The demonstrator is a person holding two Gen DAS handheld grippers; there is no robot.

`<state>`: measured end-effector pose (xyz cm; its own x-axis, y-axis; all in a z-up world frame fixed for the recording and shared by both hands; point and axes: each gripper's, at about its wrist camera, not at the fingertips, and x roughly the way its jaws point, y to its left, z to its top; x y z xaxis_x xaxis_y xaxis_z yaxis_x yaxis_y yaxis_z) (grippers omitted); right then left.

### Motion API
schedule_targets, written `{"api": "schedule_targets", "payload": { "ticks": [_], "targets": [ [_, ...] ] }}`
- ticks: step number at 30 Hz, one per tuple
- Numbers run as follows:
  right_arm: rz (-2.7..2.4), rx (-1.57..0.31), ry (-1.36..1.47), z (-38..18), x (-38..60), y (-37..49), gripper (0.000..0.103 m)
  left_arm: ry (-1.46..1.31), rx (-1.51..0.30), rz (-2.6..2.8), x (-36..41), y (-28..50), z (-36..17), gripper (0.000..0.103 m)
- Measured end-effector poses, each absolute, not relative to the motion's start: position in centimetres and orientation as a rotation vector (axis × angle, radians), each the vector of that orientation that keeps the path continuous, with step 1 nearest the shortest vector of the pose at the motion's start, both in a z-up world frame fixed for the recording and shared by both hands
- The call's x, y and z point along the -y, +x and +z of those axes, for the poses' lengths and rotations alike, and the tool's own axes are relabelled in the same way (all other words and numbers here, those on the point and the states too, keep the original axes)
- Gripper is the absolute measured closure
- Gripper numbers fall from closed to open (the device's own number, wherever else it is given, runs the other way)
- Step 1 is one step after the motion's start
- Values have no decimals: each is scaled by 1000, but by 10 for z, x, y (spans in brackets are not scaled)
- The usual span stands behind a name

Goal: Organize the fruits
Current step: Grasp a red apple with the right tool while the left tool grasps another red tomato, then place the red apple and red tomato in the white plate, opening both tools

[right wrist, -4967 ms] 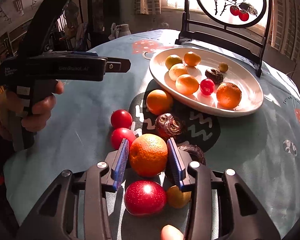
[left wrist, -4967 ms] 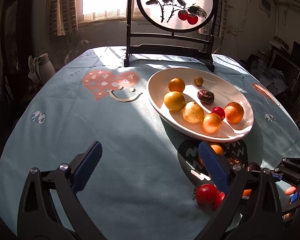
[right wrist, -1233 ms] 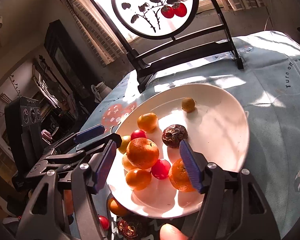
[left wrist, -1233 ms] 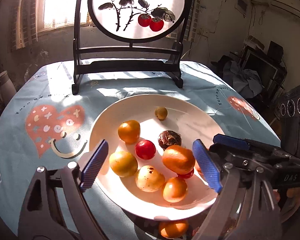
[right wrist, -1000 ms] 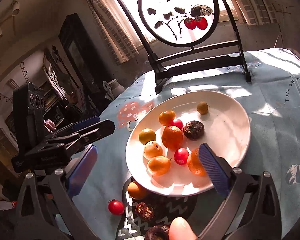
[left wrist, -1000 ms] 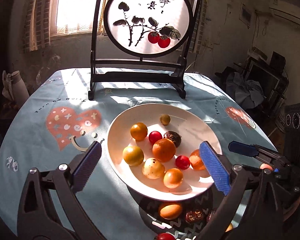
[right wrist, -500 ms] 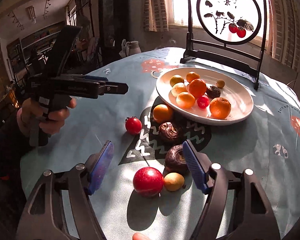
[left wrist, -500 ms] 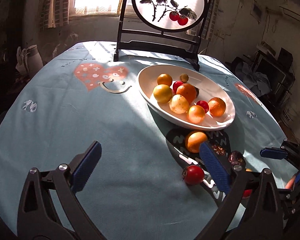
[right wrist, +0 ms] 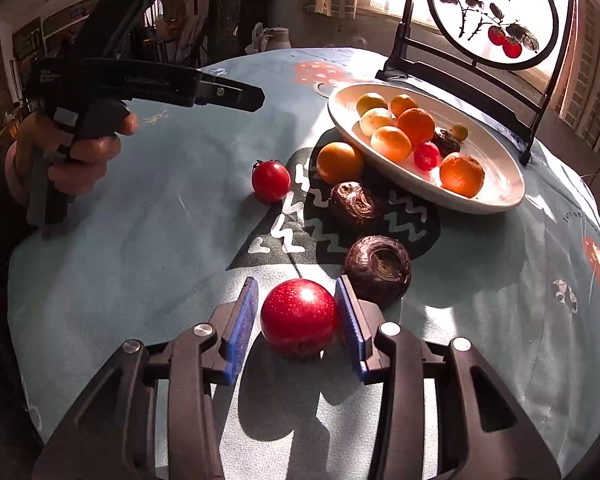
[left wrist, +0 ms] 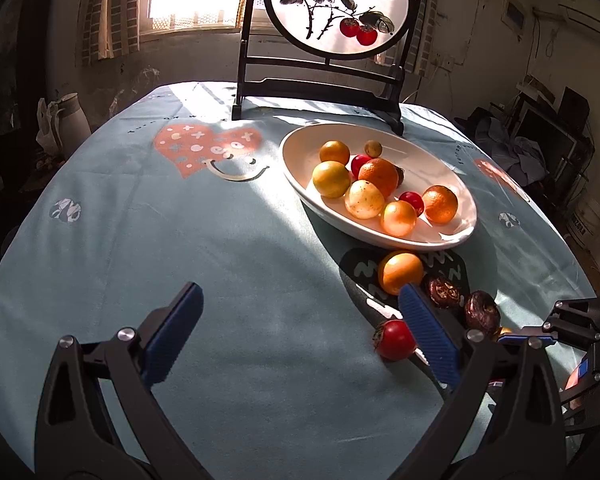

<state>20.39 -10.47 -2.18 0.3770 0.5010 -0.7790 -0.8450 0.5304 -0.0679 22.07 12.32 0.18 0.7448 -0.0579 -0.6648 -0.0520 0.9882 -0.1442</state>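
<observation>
A white oval plate holds several fruits: oranges, yellow ones, small red ones. On the cloth near it lie an orange, a tomato and two dark brown fruits. My right gripper is low over the table with its blue pads on both sides of a shiny red fruit; a small gap shows on the left side. My left gripper is open and empty above bare cloth; it shows at the left in the right wrist view.
A black stand with a round painted screen is behind the plate. The round table has a light blue cloth with a red heart print. A white jug and room clutter lie beyond the table's edge.
My right gripper has dropped and moved forward so the red fruit now sits between its pads, and the pads have narrowed. The left gripper has stayed over the cloth.
</observation>
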Motion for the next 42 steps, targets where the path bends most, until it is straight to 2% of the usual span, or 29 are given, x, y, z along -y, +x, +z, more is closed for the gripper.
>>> {"api": "schedule_targets", "payload": {
  "ticks": [7,12,14,16,23,27,32,34,42],
  "targets": [
    [895,-777,-514,-23,106,204,65,-137,-739,-9,-118,223,-1,3],
    [940,-748,-196,8,135,224,65,-91,-783,-155,-96,223,-8,5],
    [945,-749,-79,15,149,233,65,-27,-787,-180,-82,222,-12,15],
    [935,-752,-14,19,156,240,65,10,-813,-215,-72,223,-17,32],
    [898,-775,17,17,158,246,65,72,-843,-241,-54,229,-27,41],
    [901,-777,17,18,160,244,65,89,-871,-258,-46,234,-33,54],
    [901,-788,9,16,159,245,65,129,-892,-235,-41,236,-41,63],
    [900,-791,3,15,158,245,65,121,-887,-236,-42,234,-40,70],
    [933,-814,82,12,159,257,65,-6,-820,-250,-60,233,-11,71]
  ]
}}
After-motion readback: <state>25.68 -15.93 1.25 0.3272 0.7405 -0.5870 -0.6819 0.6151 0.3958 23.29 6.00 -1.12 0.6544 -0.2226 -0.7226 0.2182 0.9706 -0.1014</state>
